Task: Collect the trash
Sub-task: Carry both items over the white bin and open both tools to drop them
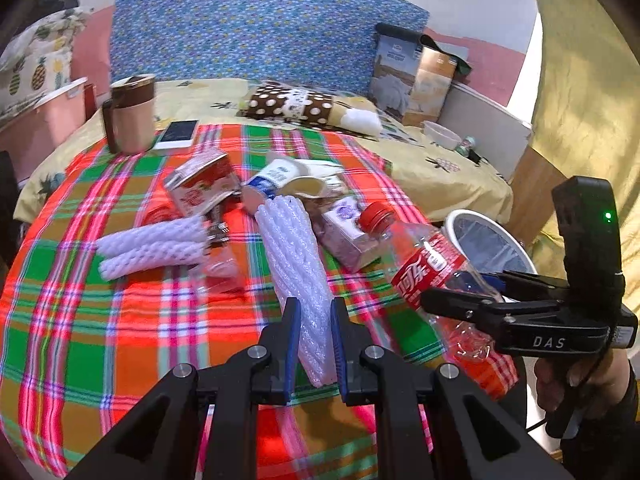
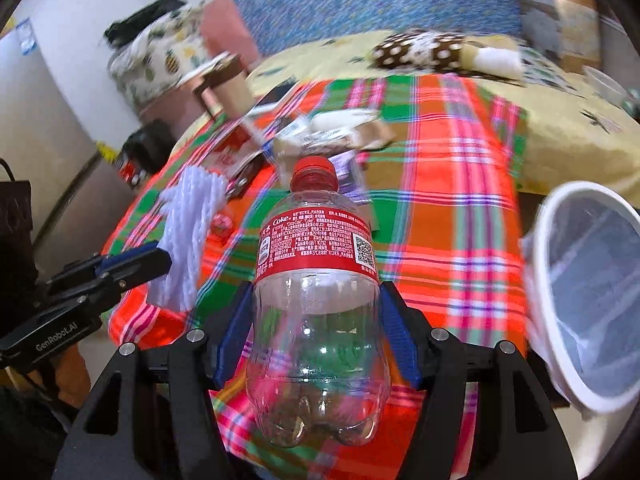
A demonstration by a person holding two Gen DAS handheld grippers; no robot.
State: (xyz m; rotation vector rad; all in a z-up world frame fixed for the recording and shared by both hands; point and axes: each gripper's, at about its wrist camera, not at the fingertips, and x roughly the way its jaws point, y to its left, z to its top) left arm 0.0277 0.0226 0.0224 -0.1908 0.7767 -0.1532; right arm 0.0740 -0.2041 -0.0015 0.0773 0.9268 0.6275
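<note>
1. Left wrist view: the left gripper point(image 1: 313, 344) has its jaws closed on the near end of a long white foam net sleeve point(image 1: 294, 276), whose far end lies over the pile on the plaid cloth point(image 1: 80, 340).
2. Left wrist view: the right gripper point(image 1: 460, 294) comes in from the right with its jaws clamped on an empty Coke bottle point(image 1: 416, 252), held above the cloth's right edge, cap pointing toward the pile. Just behind it stands a white-rimmed bin point(image 1: 486, 216) with a liner.
3. Left wrist view: still on the cloth are a 2nd foam net point(image 1: 154, 246), a red carton point(image 1: 202, 188), a crumpled paper cup point(image 1: 288, 186), a purple-printed packet point(image 1: 344, 230) and a small clear wrapper point(image 1: 220, 270). A brown mug point(image 1: 130, 118) and a phone point(image 1: 178, 134) sit at the far edge; I judge these are not trash.
4. Right wrist view: the right gripper point(image 2: 316, 336) grips the bottle point(image 2: 318, 280) around its lower body, cap away from the camera. The bin point(image 2: 552, 280) is just to the right, and what shows of its inside looks empty.
5. Right wrist view: the left gripper point(image 2: 160, 258) holds the foam sleeve point(image 2: 186, 236) at the cloth's left side.
6. Judgement: the task is at an early stage. 2 pieces are in hand but not yet dropped, and about 5 remain on the cloth.
</note>
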